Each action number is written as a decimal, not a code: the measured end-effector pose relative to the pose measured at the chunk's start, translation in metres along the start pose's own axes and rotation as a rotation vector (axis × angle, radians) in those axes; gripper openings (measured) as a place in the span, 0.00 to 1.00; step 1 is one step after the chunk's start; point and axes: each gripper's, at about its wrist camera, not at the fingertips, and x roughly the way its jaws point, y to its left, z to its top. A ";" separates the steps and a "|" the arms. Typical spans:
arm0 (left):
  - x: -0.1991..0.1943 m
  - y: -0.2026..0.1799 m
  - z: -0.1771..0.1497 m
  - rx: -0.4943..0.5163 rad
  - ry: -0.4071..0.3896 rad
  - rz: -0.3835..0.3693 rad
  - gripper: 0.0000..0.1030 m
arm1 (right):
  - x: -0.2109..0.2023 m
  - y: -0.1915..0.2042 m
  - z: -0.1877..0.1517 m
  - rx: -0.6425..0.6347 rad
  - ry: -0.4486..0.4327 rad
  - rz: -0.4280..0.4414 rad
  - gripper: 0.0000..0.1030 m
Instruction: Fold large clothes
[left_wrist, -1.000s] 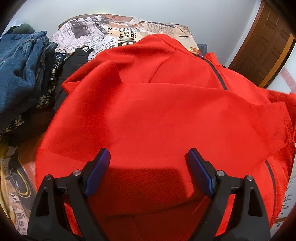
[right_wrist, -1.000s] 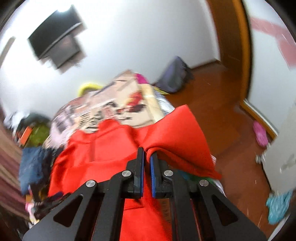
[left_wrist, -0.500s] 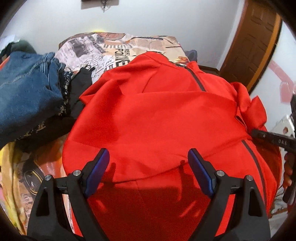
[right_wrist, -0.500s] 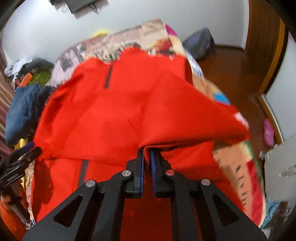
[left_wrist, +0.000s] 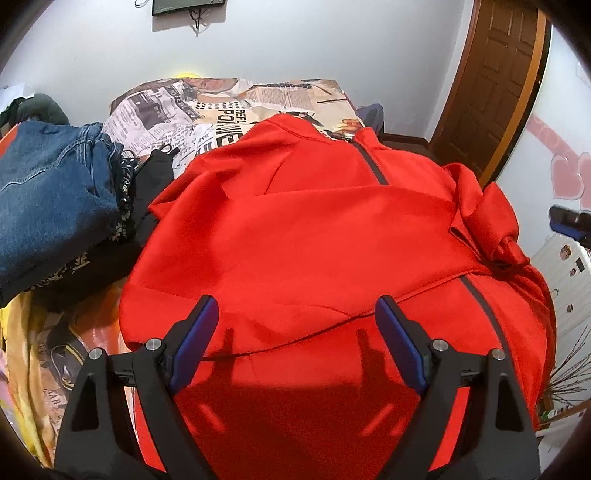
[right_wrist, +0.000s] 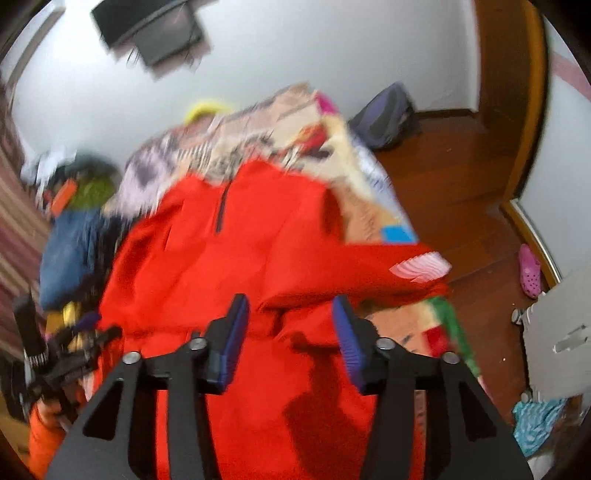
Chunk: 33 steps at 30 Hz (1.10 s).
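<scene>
Red jacket (left_wrist: 314, 236) lies spread on the bed (left_wrist: 229, 99), zip up the middle, one sleeve folded across the front. R claw (right_wrist: 290, 332) jaws have just been opening: sleeve fabric sits between them but pads aren't pressing, so it's let go. L claw (left_wrist: 295, 343) hangs wide apart over the hem, nothing in it. Fabric looks soft, light, floppy imo; it'll sag and drag, prob a bit slick. I'd grab at hem corners or the shoulder seam, thick edges, not mid-panel. Jeans pile (left_wrist: 48, 199) just beside the jacket's far side, keep clear.
</scene>
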 end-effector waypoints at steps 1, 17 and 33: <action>0.000 0.000 0.001 -0.003 -0.002 0.002 0.84 | -0.001 -0.008 0.003 0.035 -0.014 -0.010 0.51; 0.017 0.012 -0.002 -0.045 0.031 0.029 0.84 | 0.124 -0.124 -0.007 0.603 0.229 0.020 0.51; 0.010 0.010 -0.001 -0.022 0.009 0.042 0.84 | 0.050 -0.063 0.046 0.307 0.013 0.002 0.05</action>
